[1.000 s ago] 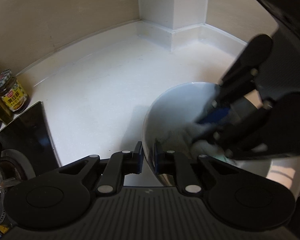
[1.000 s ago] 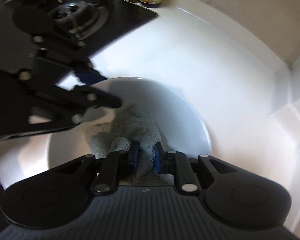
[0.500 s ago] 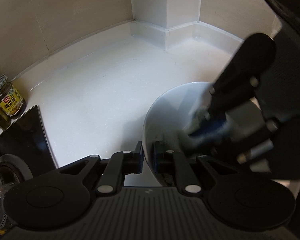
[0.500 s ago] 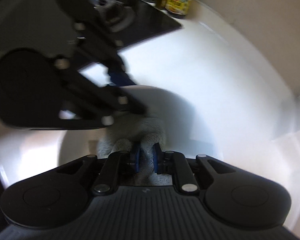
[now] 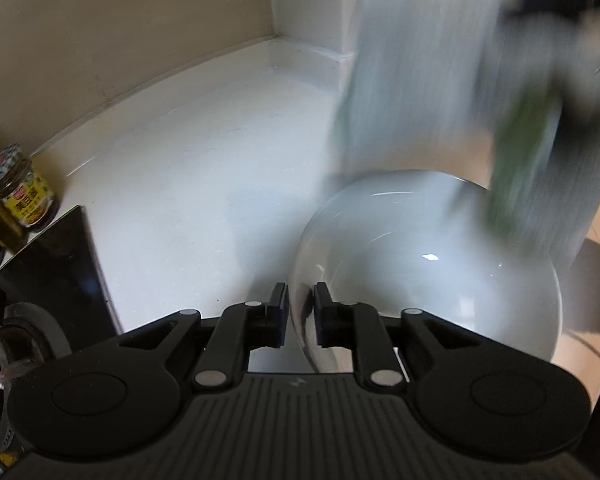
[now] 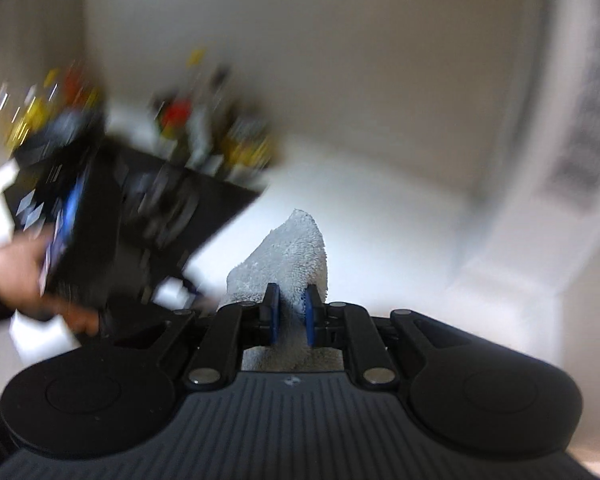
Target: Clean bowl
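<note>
Two wrist views show this moment, and the right one is heavily smeared by motion. In the left wrist view, a jar (image 5: 22, 190) with a yellow label stands at the left edge of the frame, above the dark glass corner of a stove (image 5: 56, 264). The white counter (image 5: 188, 184) fills the middle. At lower centre the left gripper (image 5: 301, 320) has its blue-padded fingers pinched close on the near rim of the white bowl (image 5: 428, 272), one finger outside the wall and one inside. The bowl sits on the counter in the lower right of the frame, its inside bare and glossy. Above it, in the upper right, hangs a blurred grey streak of cloth (image 5: 420, 72).

In the right wrist view, a blurred hand (image 6: 16, 276) shows at the left edge. At lower centre the right gripper (image 6: 289, 314) is nearly closed, squeezing the grey terry cloth, whose tip pokes up past the fingers.
</note>
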Demonstrator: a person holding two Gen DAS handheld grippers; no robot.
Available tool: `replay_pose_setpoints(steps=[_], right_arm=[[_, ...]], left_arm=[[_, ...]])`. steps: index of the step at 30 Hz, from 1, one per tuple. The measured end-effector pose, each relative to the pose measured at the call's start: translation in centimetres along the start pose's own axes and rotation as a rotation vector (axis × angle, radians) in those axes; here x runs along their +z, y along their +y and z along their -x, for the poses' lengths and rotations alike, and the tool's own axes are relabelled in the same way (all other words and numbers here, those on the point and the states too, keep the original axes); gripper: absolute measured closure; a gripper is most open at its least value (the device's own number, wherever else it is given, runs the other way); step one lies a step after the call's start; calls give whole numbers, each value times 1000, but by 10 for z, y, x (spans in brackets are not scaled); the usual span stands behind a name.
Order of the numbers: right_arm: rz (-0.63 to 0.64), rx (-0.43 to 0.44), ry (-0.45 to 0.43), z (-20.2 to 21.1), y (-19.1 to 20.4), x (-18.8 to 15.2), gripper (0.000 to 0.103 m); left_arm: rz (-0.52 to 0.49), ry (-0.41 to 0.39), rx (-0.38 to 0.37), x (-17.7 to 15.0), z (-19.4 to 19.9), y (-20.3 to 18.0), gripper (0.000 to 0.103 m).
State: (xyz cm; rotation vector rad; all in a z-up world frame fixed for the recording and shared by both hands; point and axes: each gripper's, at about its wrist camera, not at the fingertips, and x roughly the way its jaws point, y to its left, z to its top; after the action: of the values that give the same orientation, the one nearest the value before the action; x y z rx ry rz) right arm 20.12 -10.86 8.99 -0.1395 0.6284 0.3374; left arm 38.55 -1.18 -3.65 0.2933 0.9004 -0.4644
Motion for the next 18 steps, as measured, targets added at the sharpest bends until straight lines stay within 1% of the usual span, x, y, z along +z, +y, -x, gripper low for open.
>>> replay_pose_setpoints(steps=[2,3,5,6,8,11,12,13,15,17,18], right_arm=[[-17,-67,-54,4,-9,4,92],[-33,-104,-75,12,-15,0,92],[-73,-170,-78,20,-25,-14,92],[-96,-193,-66,18,-30,-21,91],[-148,-193,-12,5,-36,-29,88],[-267,-136,159,-45,-54,-70,86],[-284,-127,194,-57,-58,-79,83],[-288,-132,186,-55,-58,-83,81],[-305,-136,142,-44,-59,-86,81],[-325,-132,81,-32,-64,-90,81],[-334,-129,47,-25,-66,-93,81]], left_arm=[[17,-7,11,-2,2,-1,83],[27,-13,19,-3,4,-2,83],[44,-22,34,-4,7,-3,82],[55,-30,43,-4,10,-4,82],[78,-46,60,-5,15,-6,82],[120,-66,95,-4,22,-9,80],[129,-73,107,-4,24,-9,79],[137,-81,121,-4,27,-11,79],[162,-85,152,-4,33,-14,79],[192,-81,179,-3,39,-16,79],[221,-78,206,-2,42,-18,79]])
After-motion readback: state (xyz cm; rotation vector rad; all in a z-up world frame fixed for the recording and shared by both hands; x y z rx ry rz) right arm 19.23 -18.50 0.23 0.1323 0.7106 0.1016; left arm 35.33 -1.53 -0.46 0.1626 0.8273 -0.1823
